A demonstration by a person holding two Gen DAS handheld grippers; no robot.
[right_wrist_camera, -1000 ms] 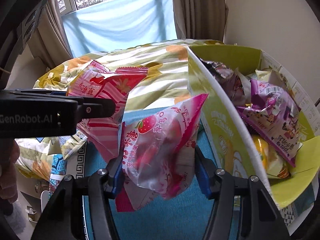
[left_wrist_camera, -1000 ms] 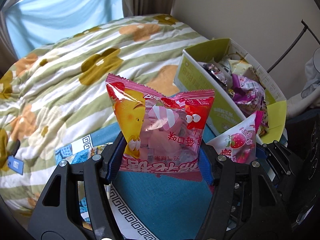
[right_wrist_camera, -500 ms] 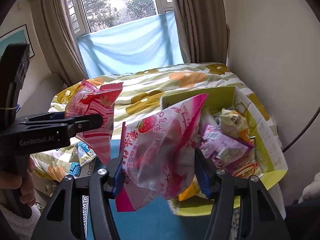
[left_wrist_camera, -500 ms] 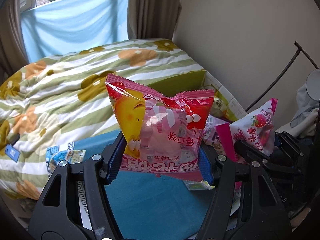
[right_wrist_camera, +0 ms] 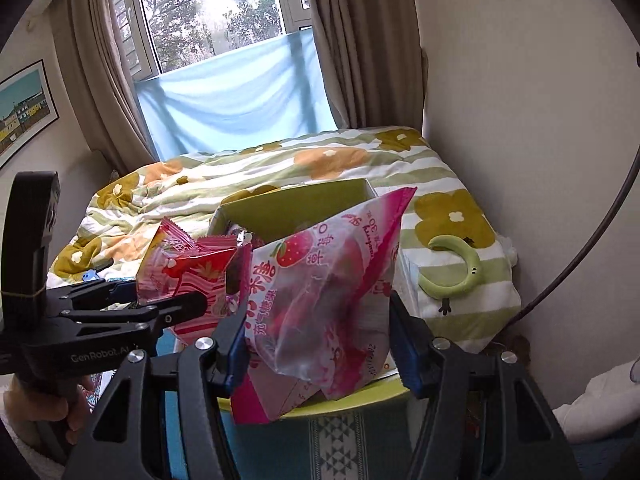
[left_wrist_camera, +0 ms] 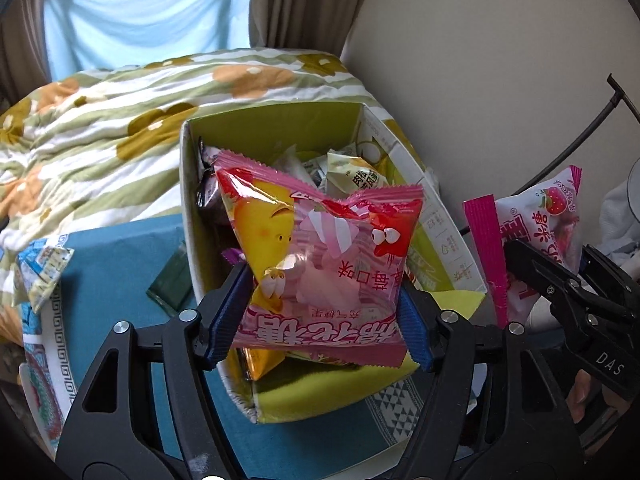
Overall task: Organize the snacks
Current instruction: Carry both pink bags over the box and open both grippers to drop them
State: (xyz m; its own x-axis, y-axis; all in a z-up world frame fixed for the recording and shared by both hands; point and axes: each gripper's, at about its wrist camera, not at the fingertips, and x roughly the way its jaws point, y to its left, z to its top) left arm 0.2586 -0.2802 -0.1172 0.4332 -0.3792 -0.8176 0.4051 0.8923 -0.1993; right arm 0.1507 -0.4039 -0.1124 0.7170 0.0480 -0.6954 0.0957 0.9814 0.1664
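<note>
Seen over the left gripper (left_wrist_camera: 322,288): jaws just eased apart, yet touching both lower corners of a pink marshmallow bag (left_wrist_camera: 320,256) held upright above the open green box (left_wrist_camera: 280,128). Clamps a strawberry candy bag (left_wrist_camera: 536,224) in the right gripper (left_wrist_camera: 560,288) at 3 o'clock, just outside the box's right wall and not yet over the opening. Expect both bags to be light, air-puffed and slick: crinkly film that dents rather than breaks, with soft sweets inside, probably safe to drop a short way. Best pinched across the lower body or along a crimped seam, never by a bare corner, to avoid slipping. Shows the box already well filled with other packets, leaving room mainly on top toward 12 o'clock. Mind the thin cardboard rim, likely to catch a bag's edge or tip under a push. Leaves little space at 2 o'clock, close against the wall (left_wrist_camera: 480,80); offers freer room toward 9 o'clock, over the blue cloth (left_wrist_camera: 120,264) and a loose packet (left_wrist_camera: 44,272), with the flowered quilt (left_wrist_camera: 100,120) at 10 o'clock.
</note>
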